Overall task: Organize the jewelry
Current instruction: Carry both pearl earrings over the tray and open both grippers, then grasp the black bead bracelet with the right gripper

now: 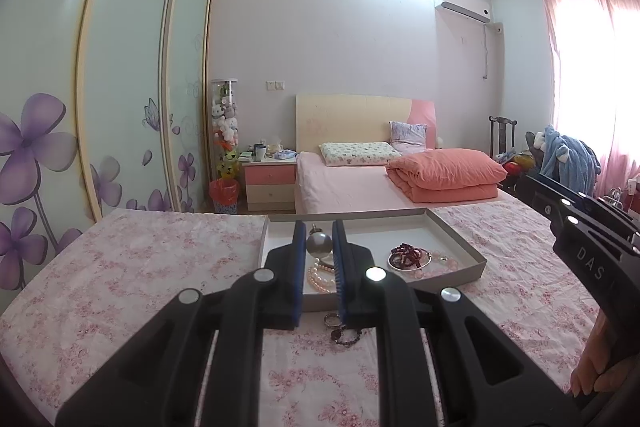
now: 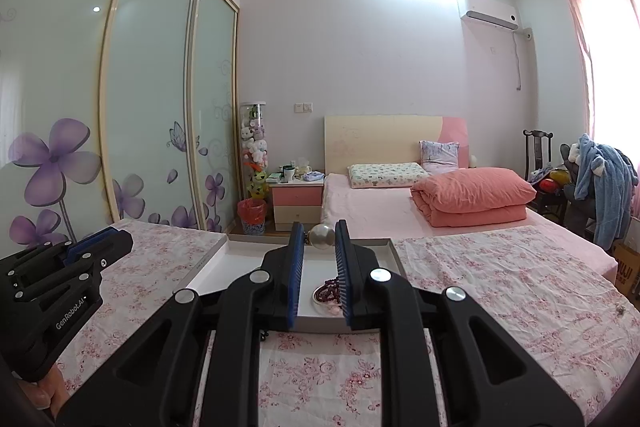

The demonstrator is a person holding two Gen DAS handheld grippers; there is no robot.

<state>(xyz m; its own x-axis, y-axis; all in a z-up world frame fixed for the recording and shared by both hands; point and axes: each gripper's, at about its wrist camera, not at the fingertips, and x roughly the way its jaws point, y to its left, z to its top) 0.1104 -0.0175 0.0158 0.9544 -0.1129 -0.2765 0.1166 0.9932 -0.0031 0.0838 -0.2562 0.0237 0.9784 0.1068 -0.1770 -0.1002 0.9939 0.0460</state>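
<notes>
A shallow white tray (image 1: 448, 227) with grey walls lies on the floral cloth. In it are a pearl necklace (image 1: 320, 277), a dark red bead bracelet (image 1: 408, 255) on a silver bangle, pale pink beads (image 1: 438, 270) and a large silvery ball ornament (image 1: 319, 242). On the cloth in front of the tray lie a metal ring (image 1: 331, 319) and a dark bead bracelet (image 1: 346, 335). My left gripper (image 1: 319, 231) is open above the tray's near left part. My right gripper (image 2: 320, 233) is open and empty above the tray (image 2: 224, 267), with the red beads (image 2: 330, 291) between its fingers.
The cloth-covered surface (image 1: 140, 267) spreads to both sides of the tray. Behind it stands a bed with a folded orange quilt (image 1: 444, 175). A wardrobe with flower-printed sliding doors (image 1: 120, 87) is at the left. A chair with blue clothes (image 2: 600, 183) is at the right.
</notes>
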